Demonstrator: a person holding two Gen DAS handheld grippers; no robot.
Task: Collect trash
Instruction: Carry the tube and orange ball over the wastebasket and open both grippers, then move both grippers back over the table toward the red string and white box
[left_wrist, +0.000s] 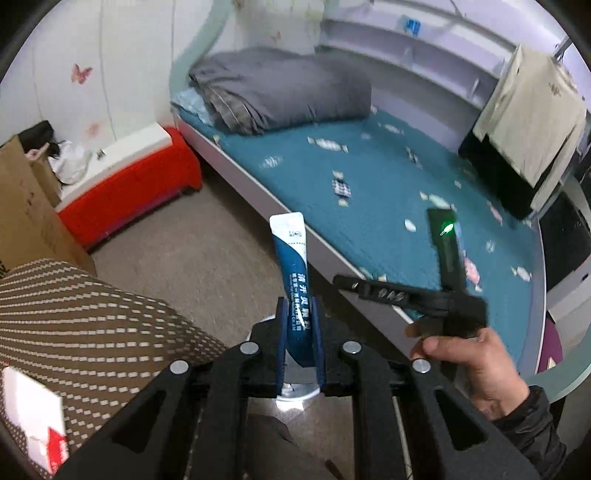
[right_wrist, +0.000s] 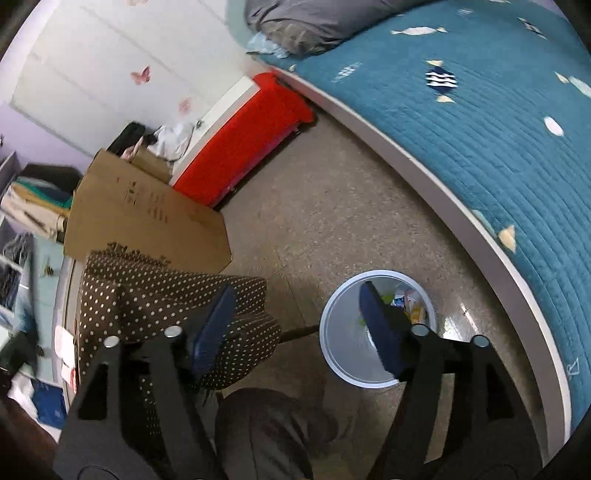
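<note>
Blue-and-white, one soft plastic tube (left_wrist: 295, 273) with white lettering down its side and a flat crimped end pointing up; my left gripper (left_wrist: 300, 343) is clenching it low down between both blue pads, above the bin's rim. My right gripper (right_wrist: 299, 325) is hanging released, its two blue fingers (right_wrist: 380, 328) spread wide with nothing between them. One round white-rimmed metal waste bin (right_wrist: 332, 332) is sitting on the speckled floor (right_wrist: 332, 206) just beside the teal quilted bed (right_wrist: 498, 122), scraps of wrapper lying inside it.
</note>
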